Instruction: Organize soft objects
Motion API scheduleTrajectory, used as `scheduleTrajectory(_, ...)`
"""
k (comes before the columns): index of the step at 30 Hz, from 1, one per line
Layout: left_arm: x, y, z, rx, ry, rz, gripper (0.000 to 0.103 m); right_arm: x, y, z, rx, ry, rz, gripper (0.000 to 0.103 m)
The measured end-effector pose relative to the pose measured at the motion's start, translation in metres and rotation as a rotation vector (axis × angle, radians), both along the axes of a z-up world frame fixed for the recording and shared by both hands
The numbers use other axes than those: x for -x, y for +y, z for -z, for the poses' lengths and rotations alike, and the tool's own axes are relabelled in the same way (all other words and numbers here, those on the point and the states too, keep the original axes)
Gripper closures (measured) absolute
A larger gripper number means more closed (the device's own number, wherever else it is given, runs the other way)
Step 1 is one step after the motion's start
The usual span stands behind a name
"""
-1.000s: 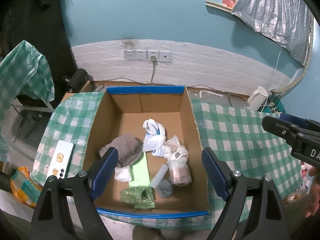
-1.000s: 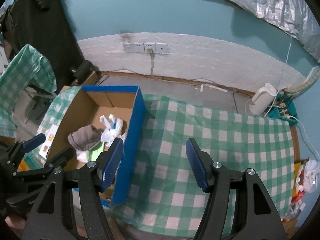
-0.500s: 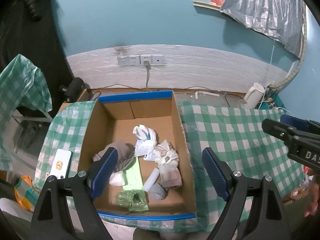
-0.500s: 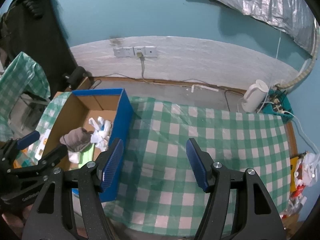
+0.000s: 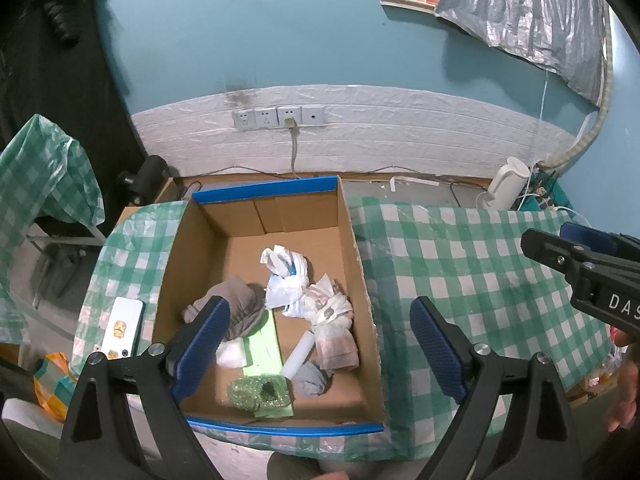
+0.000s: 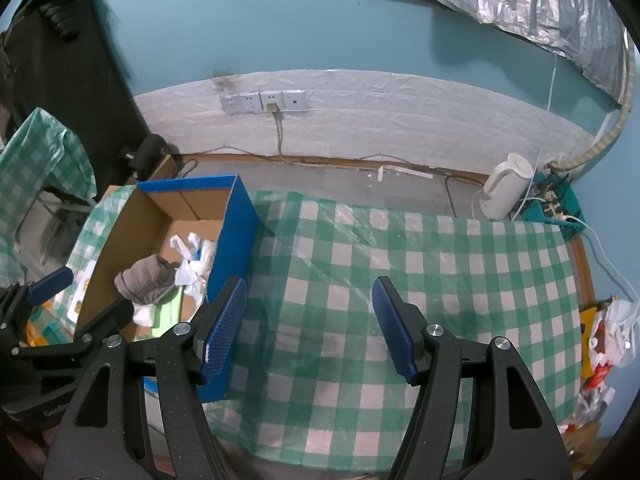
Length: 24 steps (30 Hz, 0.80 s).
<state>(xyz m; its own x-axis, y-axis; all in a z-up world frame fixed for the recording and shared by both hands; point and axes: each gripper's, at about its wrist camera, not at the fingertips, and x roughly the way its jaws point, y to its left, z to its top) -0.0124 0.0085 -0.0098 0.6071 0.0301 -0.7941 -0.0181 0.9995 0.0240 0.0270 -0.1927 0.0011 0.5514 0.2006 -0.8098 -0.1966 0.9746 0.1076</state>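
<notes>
An open cardboard box [image 5: 362, 264] with blue edges stands on the left part of the checked table. It holds several soft things: a grey-brown cloth [image 5: 236, 300], white plastic bags [image 5: 288, 276], a green pad [image 5: 264, 344], a white roll [image 5: 298, 354], a green sponge [image 5: 256, 390] and a grey sock [image 5: 312, 376]. My left gripper [image 5: 316, 348] is open and empty, high above the box. My right gripper [image 6: 310, 324] is open and empty, high above the bare tablecloth right of the box [image 6: 236, 224].
A green-and-white checked cloth [image 6: 440, 280] covers the table. A white phone-like slab [image 5: 122, 328] lies left of the box. A white kettle [image 6: 506, 190] and cables sit on the floor by the wall. A checked-covered chair [image 5: 40, 184] stands at far left.
Both grippers have risen and drawn back, so the box and table look smaller and farther. Both stay open and empty. The box contents have not moved.
</notes>
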Motion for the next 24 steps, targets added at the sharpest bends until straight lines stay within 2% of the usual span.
scheduleTrajectory(24,0.0006,-0.0021,-0.0012,0.003,0.018,0.013,0.010,0.0001,0.0056,0.0010,0.004,0.011,-0.010,0.038)
